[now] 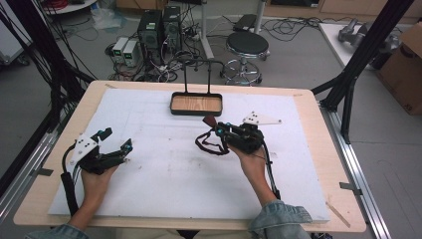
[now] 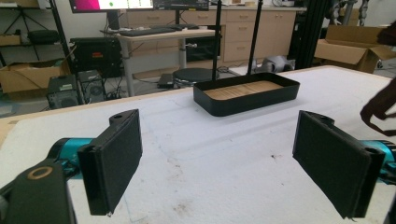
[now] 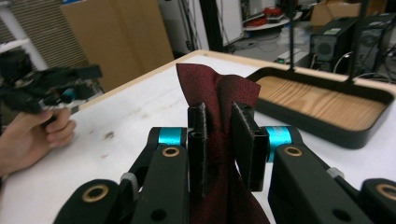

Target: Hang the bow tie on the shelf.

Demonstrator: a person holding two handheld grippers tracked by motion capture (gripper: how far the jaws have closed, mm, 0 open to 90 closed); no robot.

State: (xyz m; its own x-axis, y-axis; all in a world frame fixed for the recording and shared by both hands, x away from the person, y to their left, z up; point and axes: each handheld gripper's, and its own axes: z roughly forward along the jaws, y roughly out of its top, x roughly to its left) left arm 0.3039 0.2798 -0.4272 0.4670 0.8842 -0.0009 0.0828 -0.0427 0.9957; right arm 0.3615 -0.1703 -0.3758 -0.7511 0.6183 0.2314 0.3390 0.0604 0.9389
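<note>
Dark red necktie (image 3: 219,93), pinched between the two black jaws of the right gripper (image 3: 225,140); its folded end stands up above the jaws, and in the high view the rest of the tie (image 1: 209,144) hangs in a dark loop off the gripper's left side, over the white foam mat (image 1: 174,174). Right gripper (image 1: 219,128), held in the person's right hand (image 1: 251,164) near the middle of the mat, jaws clamped on the tie. Black tray with a wooden floor (image 1: 196,104) and an upright wire hanger frame (image 1: 201,74), at the far edge of the mat, just beyond the tie. Left gripper (image 1: 117,139), held in the left hand (image 1: 94,179) at the mat's left side, well apart from the tie; jaws spread wide, nothing between them.
</note>
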